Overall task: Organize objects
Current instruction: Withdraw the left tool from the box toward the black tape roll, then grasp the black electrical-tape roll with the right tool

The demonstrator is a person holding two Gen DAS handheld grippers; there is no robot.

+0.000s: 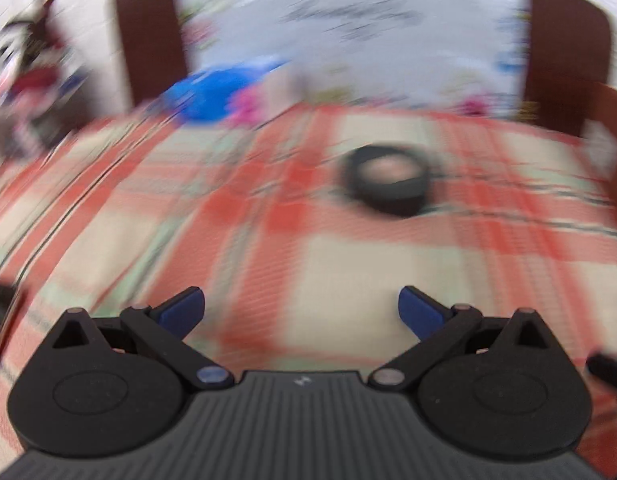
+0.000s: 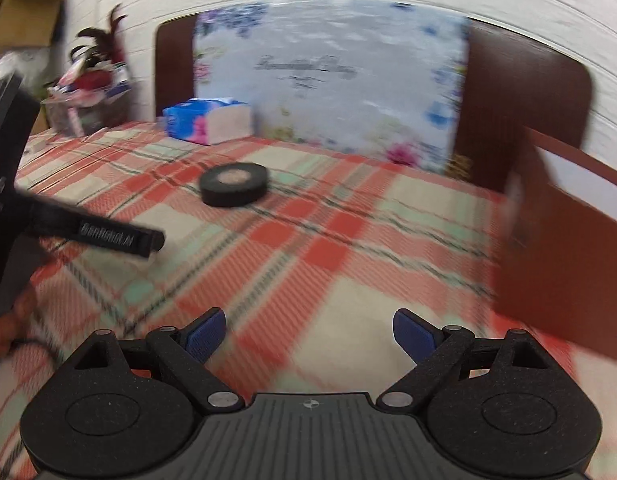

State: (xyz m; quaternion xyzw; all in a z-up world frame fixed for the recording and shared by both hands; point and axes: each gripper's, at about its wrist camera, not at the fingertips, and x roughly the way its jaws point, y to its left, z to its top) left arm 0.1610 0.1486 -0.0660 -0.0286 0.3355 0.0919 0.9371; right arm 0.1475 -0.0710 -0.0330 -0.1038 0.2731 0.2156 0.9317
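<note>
Two grippers, left gripper (image 1: pixel 301 308) and right gripper (image 2: pixel 308 330), both spread wide, nothing between jaws. Tape roll (image 2: pixel 235 189) lies flat on checked cloth (image 2: pixel 348 264), mid-bed, far ahead of you, well apart from both. Tissue box (image 2: pixel 206 120) farther, left, by headboard. Brown box (image 2: pixel 564 276) near right. Views blurred, so slow down, straddle roll across its width, then close.

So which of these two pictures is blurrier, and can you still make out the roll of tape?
Left wrist view: heavily smeared by motion, the roll of tape only a soft dark ring, the blue box a smudge. Right wrist view: milder blur, tape roll and box clear enough. Both bend the wall lines, fisheye style.
</note>
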